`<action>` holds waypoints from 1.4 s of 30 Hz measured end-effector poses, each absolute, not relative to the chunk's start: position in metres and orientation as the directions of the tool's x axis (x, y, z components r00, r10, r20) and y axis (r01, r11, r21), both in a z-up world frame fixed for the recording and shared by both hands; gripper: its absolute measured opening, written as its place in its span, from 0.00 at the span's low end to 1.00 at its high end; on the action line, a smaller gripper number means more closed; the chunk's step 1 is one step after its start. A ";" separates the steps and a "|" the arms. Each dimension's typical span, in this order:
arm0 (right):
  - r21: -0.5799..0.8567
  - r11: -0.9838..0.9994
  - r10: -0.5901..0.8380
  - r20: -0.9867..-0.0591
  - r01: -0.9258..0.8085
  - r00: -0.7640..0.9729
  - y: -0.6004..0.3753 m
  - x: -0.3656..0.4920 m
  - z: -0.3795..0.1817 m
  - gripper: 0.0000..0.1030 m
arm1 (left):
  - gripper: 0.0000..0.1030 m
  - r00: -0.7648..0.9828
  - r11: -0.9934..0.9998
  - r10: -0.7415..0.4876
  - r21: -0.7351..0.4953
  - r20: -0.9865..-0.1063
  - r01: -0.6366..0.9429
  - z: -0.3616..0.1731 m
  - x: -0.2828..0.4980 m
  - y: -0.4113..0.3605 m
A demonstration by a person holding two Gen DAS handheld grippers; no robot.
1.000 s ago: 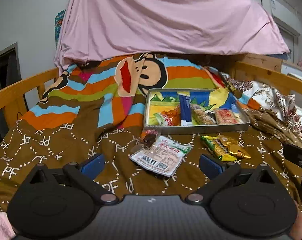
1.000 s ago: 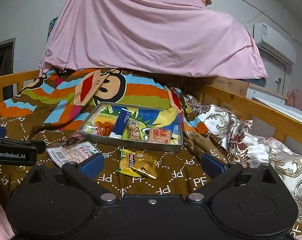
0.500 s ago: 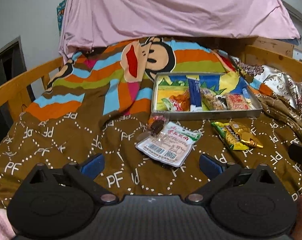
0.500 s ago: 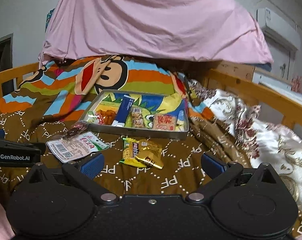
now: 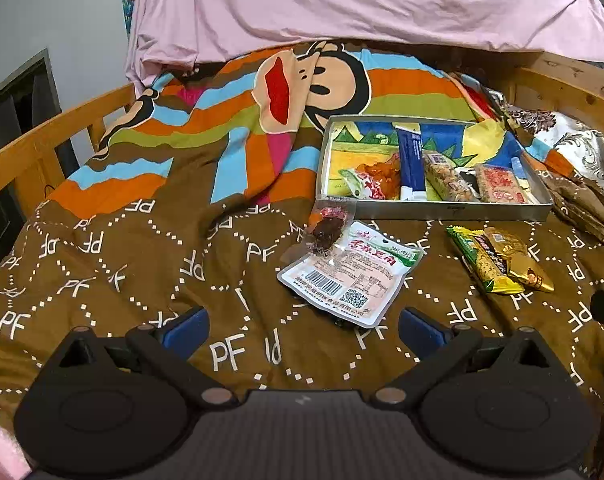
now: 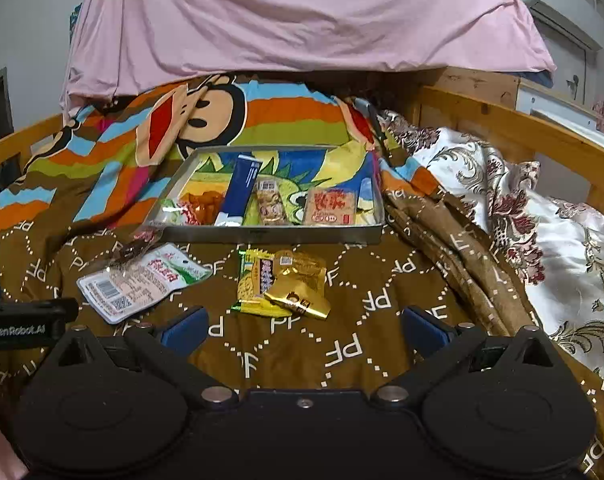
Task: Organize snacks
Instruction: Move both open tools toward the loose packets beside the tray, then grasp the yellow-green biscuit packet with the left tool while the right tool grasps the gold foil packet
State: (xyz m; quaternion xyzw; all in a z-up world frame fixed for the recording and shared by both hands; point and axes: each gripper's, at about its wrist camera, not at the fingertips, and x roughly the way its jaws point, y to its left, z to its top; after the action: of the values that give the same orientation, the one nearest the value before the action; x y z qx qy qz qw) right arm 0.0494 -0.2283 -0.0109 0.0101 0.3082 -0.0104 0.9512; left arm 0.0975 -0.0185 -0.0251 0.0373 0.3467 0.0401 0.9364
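- The left tool (image 5: 302,326) hangs over the brown "PF" quilt (image 5: 141,264) on the bed, fingers spread wide and empty.
- The right tool (image 6: 302,324) is likewise spread open, holding nothing.
- A metal tray (image 6: 269,234) sits on the quilt with a blue tube (image 6: 241,190), an orange-red snack pack (image 6: 199,206), a nut bar (image 6: 270,204) and a red-label pack (image 6: 330,208) inside.
- Just in front of the tray, a white barcode pouch (image 5: 352,272) lies flat, a small dark snack packet (image 5: 328,228) overlapping its top.
- To its right, a yellow-green bar (image 6: 257,284) lies under a gold foil packet (image 6: 299,284).
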 end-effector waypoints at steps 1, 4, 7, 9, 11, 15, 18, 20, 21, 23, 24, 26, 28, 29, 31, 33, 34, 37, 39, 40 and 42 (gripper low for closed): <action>0.013 1.000 -0.011 -0.588 0.023 0.809 -0.228 0.050 -0.011 0.99 | 0.99 0.752 0.994 0.101 0.096 -0.651 -0.050 -0.026 0.099 -0.019; 0.008 1.000 -0.004 -0.588 0.010 0.809 -0.226 0.053 -0.011 0.99 | 1.00 0.744 0.994 0.102 0.095 -0.660 -0.052 -0.029 0.104 -0.020; -0.020 1.000 0.004 -0.590 -0.019 0.808 -0.223 0.060 -0.011 0.99 | 1.00 0.733 0.994 0.103 0.101 -0.672 -0.047 -0.032 0.111 -0.023; -0.049 0.998 0.005 -0.584 -0.042 0.811 -0.221 0.067 -0.010 0.99 | 0.99 0.732 0.994 0.104 0.103 -0.674 -0.046 -0.033 0.116 -0.025; -0.083 0.994 0.005 -0.576 -0.064 0.817 -0.220 0.076 -0.010 0.99 | 0.99 0.735 0.993 0.109 0.112 -0.669 -0.045 -0.035 0.122 -0.027; -0.160 0.980 0.006 -0.574 -0.119 0.819 -0.223 0.100 -0.014 0.99 | 0.99 0.748 0.992 0.117 0.119 -0.653 -0.050 -0.039 0.136 -0.031; -0.192 0.972 -0.007 -0.594 -0.133 0.805 -0.231 0.121 -0.021 0.99 | 1.00 0.761 0.994 0.100 0.097 -0.641 -0.049 -0.043 0.151 -0.034; -0.187 0.974 -0.010 -0.606 -0.130 0.795 -0.240 0.135 -0.028 0.99 | 0.99 0.767 0.997 0.068 0.060 -0.638 -0.038 -0.047 0.160 -0.036; -0.180 0.976 -0.017 -0.614 -0.120 0.789 -0.245 0.143 -0.032 0.99 | 0.99 0.766 0.998 0.055 0.037 -0.640 -0.041 -0.048 0.164 -0.037; -0.145 0.985 -0.023 -0.640 -0.092 0.768 -0.252 0.157 -0.039 0.99 | 0.99 0.774 1.000 0.003 -0.018 -0.633 -0.018 -0.051 0.171 -0.038; -0.108 0.991 -0.010 -0.661 -0.081 0.750 -0.256 0.163 -0.044 0.99 | 0.99 0.778 0.999 -0.019 -0.039 -0.628 -0.007 -0.053 0.174 -0.039; -0.038 0.996 0.031 -0.690 -0.079 0.723 -0.261 0.172 -0.051 0.99 | 0.99 0.782 0.996 -0.071 -0.089 -0.619 0.020 -0.056 0.182 -0.042; -0.003 0.996 0.062 -0.707 -0.090 0.705 -0.259 0.179 -0.058 0.99 | 0.99 0.779 0.985 -0.145 -0.161 -0.609 0.058 -0.059 0.191 -0.043; -0.009 0.995 0.061 -0.708 -0.095 0.704 -0.256 0.181 -0.061 0.99 | 0.99 0.779 0.979 -0.172 -0.193 -0.603 0.066 -0.061 0.195 -0.044; -0.026 0.994 0.059 -0.704 -0.109 0.708 -0.252 0.187 -0.067 0.99 | 0.99 0.781 0.963 -0.220 -0.257 -0.585 0.079 -0.064 0.204 -0.044; -0.019 0.991 0.082 -0.703 -0.134 0.706 -0.248 0.192 -0.073 0.99 | 0.99 0.777 0.950 -0.251 -0.300 -0.578 0.084 -0.067 0.211 -0.045; -0.022 0.990 0.082 -0.708 -0.138 0.701 -0.245 0.195 -0.077 0.99 | 0.99 0.775 0.944 -0.263 -0.319 -0.575 0.084 -0.069 0.215 -0.045; -0.038 0.990 0.066 -0.736 -0.138 0.674 -0.239 0.204 -0.087 0.91 | 0.99 0.765 0.924 -0.302 -0.371 -0.569 0.088 -0.074 0.219 -0.044; -0.050 0.992 0.039 -0.745 -0.115 0.665 -0.238 0.205 -0.088 0.91 | 0.99 0.750 0.911 -0.338 -0.397 -0.568 0.110 -0.077 0.220 -0.045; -0.062 0.993 0.021 -0.750 -0.103 0.661 -0.237 0.205 -0.086 0.89 | 0.99 0.745 0.905 -0.356 -0.405 -0.564 0.126 -0.079 0.220 -0.047; -0.091 0.992 -0.012 -0.757 -0.087 0.653 -0.240 0.206 -0.082 0.74 | 0.99 0.739 0.900 -0.382 -0.406 -0.555 0.161 -0.079 0.219 -0.051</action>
State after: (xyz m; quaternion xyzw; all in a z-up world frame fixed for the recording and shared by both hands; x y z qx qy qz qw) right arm 0.2057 -0.2395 -0.0817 -0.0597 0.4157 0.0209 0.9073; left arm 0.2191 -0.0513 -0.0794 -0.1678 0.3294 -0.1482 0.9172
